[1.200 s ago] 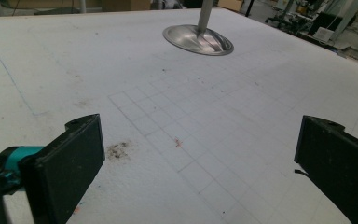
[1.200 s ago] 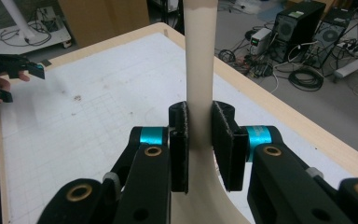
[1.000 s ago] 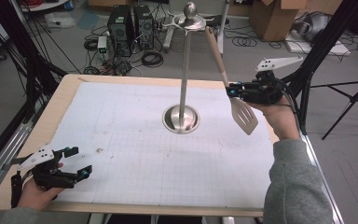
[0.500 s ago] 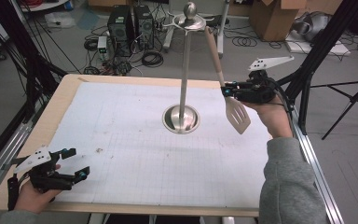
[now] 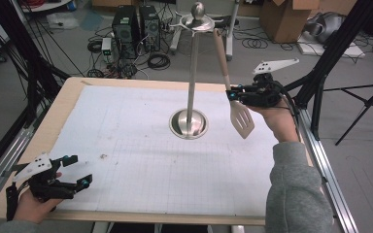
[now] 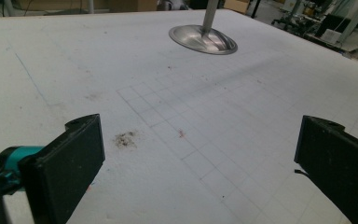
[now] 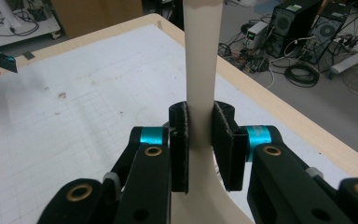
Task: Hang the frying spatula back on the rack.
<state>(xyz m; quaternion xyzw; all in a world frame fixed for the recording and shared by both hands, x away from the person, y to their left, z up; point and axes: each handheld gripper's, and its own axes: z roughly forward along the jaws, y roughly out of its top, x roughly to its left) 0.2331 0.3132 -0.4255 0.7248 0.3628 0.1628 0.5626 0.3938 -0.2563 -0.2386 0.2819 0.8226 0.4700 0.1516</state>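
Beside the steel stand [image 5: 189, 121], we keep our right gripper [image 5: 234, 93] clamped on the hanging spatula [image 5: 241, 118] at its neck — light, stiff, likely slippery; our left gripper [image 5: 75, 171] rests open over the table [image 5: 73, 92].

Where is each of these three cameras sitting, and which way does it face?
High view: above the table's near side, looking forward and down; both forearms show.
Left gripper view: on the left gripper, facing the stand's base; open jaws show.
Right gripper view: on the right gripper, jaws clamping the spatula.
Shared: high and left gripper views both show the stand's base.
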